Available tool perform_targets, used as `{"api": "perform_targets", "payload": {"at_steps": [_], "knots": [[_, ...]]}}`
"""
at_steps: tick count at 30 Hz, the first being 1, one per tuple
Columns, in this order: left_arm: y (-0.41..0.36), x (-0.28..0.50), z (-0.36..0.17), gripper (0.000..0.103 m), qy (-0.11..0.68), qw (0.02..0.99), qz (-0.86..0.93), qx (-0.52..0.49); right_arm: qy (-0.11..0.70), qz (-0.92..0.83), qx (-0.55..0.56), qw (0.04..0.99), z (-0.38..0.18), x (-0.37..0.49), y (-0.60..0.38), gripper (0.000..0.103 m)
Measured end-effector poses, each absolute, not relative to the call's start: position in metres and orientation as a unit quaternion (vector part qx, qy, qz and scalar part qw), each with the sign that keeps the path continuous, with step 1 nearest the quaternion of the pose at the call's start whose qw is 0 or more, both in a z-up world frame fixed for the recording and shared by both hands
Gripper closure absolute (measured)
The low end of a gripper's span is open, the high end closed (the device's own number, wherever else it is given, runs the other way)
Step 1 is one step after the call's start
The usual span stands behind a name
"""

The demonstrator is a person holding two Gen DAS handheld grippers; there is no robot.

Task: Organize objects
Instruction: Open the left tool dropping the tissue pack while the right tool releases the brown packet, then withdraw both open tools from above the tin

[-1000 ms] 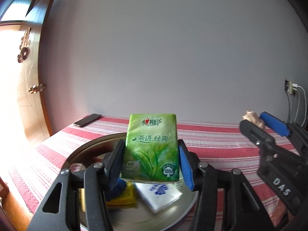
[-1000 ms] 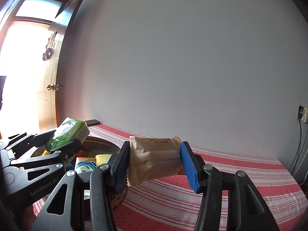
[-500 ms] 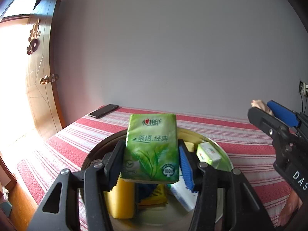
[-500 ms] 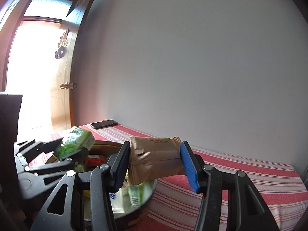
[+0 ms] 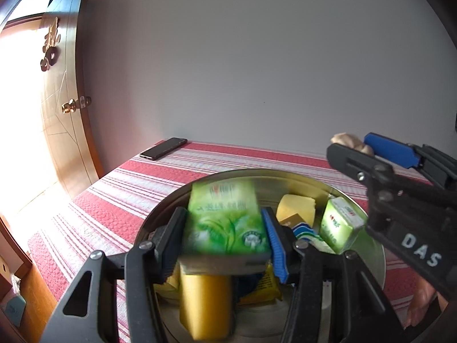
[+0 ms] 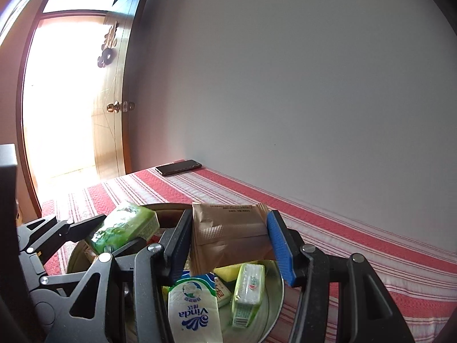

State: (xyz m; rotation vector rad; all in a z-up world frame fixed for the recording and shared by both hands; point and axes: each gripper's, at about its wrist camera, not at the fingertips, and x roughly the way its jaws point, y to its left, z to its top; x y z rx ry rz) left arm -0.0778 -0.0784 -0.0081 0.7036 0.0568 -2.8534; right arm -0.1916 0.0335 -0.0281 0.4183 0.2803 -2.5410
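While a grey wall [image 6: 314, 85] and a wooden door [image 6: 111, 114] are seen behind, a red striped cloth [image 5: 120, 200] is spread under a round metal bowl [image 5: 374, 257]. The left gripper [image 5: 225, 237] is clamped on a green tissue pack [image 5: 225, 223] and the right gripper [image 6: 228, 240] on a brown packet [image 6: 228, 234]; both have been brought over the bowl since earlier.

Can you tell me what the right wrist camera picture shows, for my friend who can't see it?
The right gripper is shut on a brown snack packet above a round metal tray full of tissue packs. Beside it, the left gripper holds a green tissue pack; a phone lies on the red striped cloth.
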Motion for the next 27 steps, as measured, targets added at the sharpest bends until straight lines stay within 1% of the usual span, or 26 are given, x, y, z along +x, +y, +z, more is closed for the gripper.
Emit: {"api": "perform_targets", "payload": {"at_steps": [2,5,8,19,22,23,24,25,26,27], "knots": [[-0.079,-0.080,-0.009,0.050,0.014,0.104,-0.965,0.239,0.105,-0.941,0.167,0.274,-0.031,-0.199,0.028,0.048],[-0.081,-0.085,-0.010,0.054,0.013,0.100,-0.964,0.246,0.105,-0.938,0.186,0.274,-0.037,-0.209,0.021,0.048],[-0.081,-0.091,-0.009,0.054,0.000,0.102,-0.960,0.260,0.114,-0.935,0.196,0.271,-0.041,-0.215,0.014,0.048],[-0.086,-0.095,-0.013,0.054,0.001,0.099,-0.956,0.276,0.127,-0.926,0.225,0.275,-0.051,-0.225,0.003,0.048],[-0.085,-0.093,-0.012,0.050,0.002,0.097,-0.956,0.277,0.128,-0.925,0.227,0.277,-0.052,-0.226,0.002,0.047],[-0.085,-0.093,-0.012,0.044,0.002,0.097,-0.956,0.277,0.125,-0.924,0.229,0.279,-0.052,-0.226,0.003,0.044],[-0.085,-0.091,-0.011,0.033,0.003,0.097,-0.956,0.276,0.122,-0.925,0.229,0.277,-0.051,-0.226,0.004,0.038],[-0.085,-0.090,-0.010,0.029,0.003,0.099,-0.957,0.273,0.116,-0.928,0.222,0.274,-0.049,-0.225,0.007,0.037],[-0.085,-0.088,-0.009,0.019,0.002,0.098,-0.958,0.268,0.112,-0.930,0.218,0.274,-0.048,-0.224,0.009,0.030],[-0.083,-0.086,-0.007,0.011,0.000,0.095,-0.960,0.263,0.107,-0.930,0.215,0.277,-0.046,-0.223,0.012,0.021]]}}
